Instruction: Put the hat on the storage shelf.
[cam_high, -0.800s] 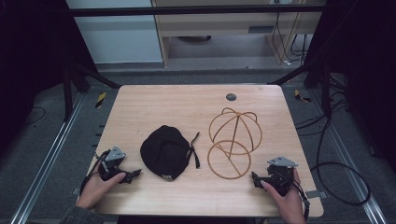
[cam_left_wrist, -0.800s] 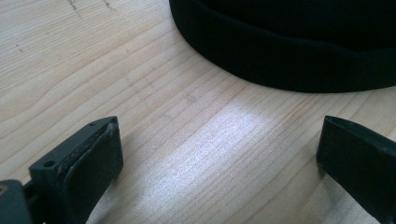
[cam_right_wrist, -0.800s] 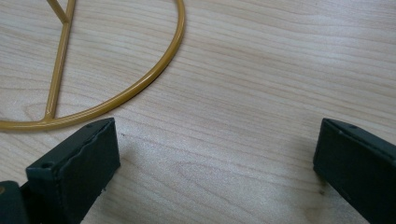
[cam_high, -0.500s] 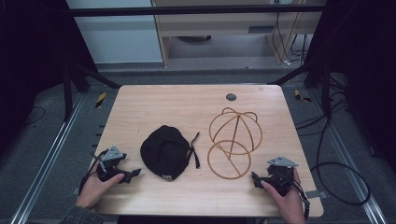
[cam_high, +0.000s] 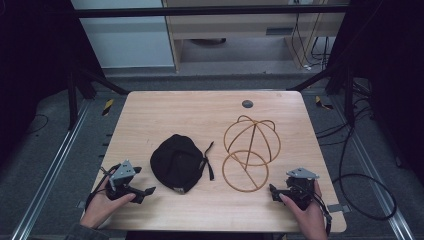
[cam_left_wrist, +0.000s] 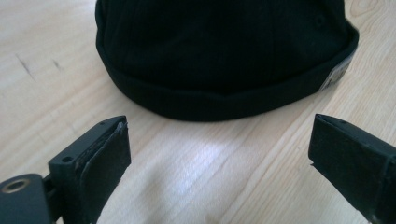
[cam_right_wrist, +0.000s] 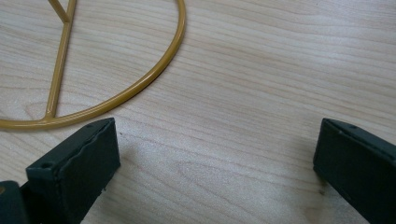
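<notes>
Resting near the middle of the wooden table, slightly toward its near edge, is a black cap with a dark strap trailing off its right side. Just beside it, toward the right edge, stands a gold wire hat frame: a flat ring on the tabletop with a domed cage of hoops rising behind it. Cap and frame are apart, with the strap between them. A small dark round disc sits near the far edge.

The left gripper is held by the left hand at the near left corner, aimed at the cap. In the left gripper view its jaws stand wide apart with nothing between them; the cap brim lies just ahead of the tips.

The right gripper is held by the right hand at the near right corner, pointing toward the ring. In the right gripper view its jaws are likewise spread wide and empty over bare wood, with the ring's rim near the left jaw tip but not touching it.
</notes>
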